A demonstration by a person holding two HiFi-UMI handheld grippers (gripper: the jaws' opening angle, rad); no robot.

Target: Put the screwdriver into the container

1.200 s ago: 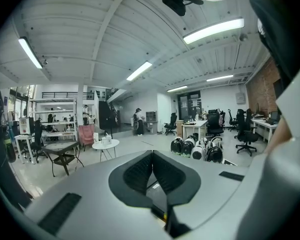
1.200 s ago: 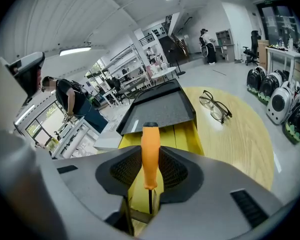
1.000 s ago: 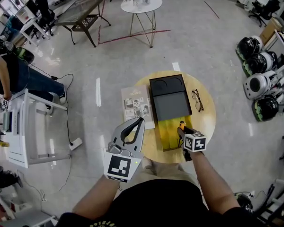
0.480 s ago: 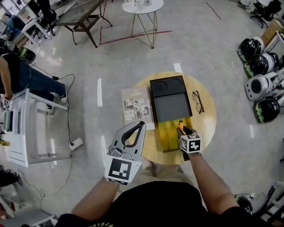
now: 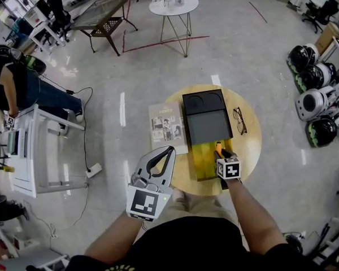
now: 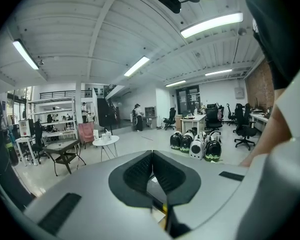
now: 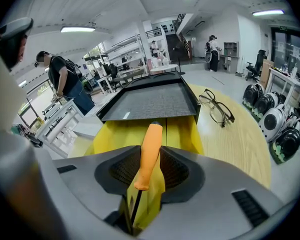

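An orange-handled screwdriver [image 7: 149,154] lies between the jaws of my right gripper [image 7: 150,151], handle pointing away over the yellow container [image 7: 115,134]. The jaws have just been opening; the handle still sits in the gap and the pads no longer clamp it. In the head view the right gripper [image 5: 220,154] hangs over the container [image 5: 199,161] with the screwdriver [image 5: 217,147] at its tips. A black lid [image 5: 206,117] covers the container's far half. My left gripper [image 5: 170,149] is held off the table's left side, shut and empty, tips [image 6: 152,153] meeting.
The container sits on a round wooden table [image 5: 246,151]. Glasses [image 5: 239,120] lie right of the lid, a booklet [image 5: 166,127] at the left edge. Helmets [image 5: 313,103] line the floor at right. A person [image 5: 17,86] stands by a white rack far left.
My right gripper has sunk a little toward the yellow container with the screwdriver between its jaws. The left gripper has stayed where it was.
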